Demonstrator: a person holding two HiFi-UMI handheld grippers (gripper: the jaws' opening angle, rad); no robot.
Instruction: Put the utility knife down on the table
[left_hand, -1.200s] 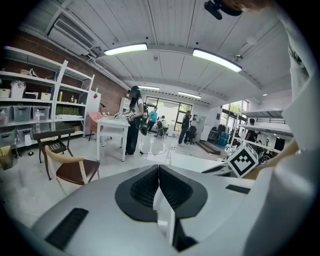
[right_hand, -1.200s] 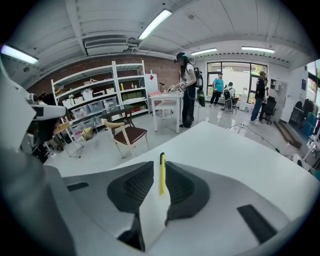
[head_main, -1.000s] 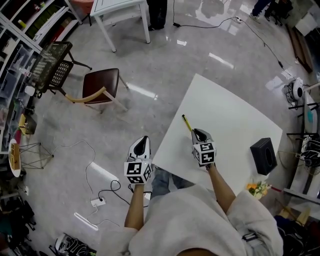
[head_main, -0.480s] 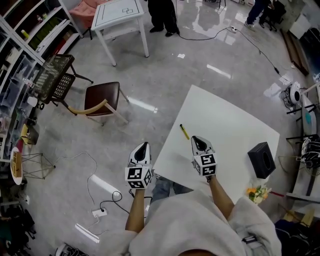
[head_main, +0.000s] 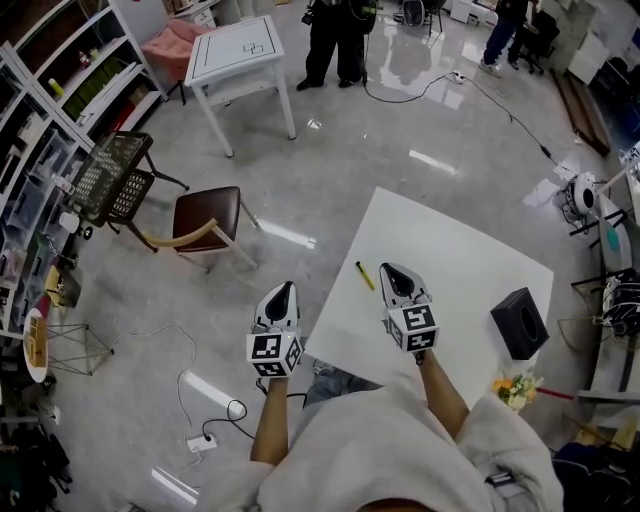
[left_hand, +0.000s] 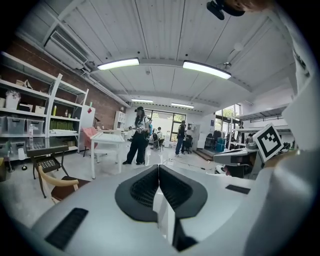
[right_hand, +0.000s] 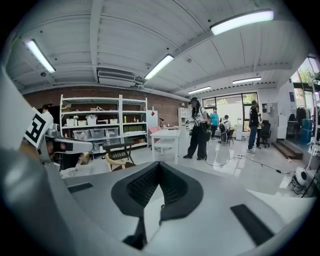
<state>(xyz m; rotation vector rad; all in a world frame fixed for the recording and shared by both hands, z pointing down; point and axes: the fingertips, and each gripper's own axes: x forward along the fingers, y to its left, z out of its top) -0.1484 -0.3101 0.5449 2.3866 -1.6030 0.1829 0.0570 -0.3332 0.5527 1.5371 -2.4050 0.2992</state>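
Yellow on the white worktop (head_main: 460, 250), the utility knife (head_main: 366, 276) lies free just beside the right gripper (head_main: 390, 272), whose jaws, like the left gripper's (head_main: 283, 290), are pressed together and empty, so the task looks done.

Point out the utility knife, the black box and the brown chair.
utility knife (head_main: 366, 276): head view, middle of its yellow body.
black box (head_main: 519, 323): head view, its top face.
brown chair (head_main: 205, 212): head view, its seat.

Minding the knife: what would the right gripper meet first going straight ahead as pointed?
Probably the bare white table, maybe only floor beyond; the utility knife lies left of where the right gripper points.
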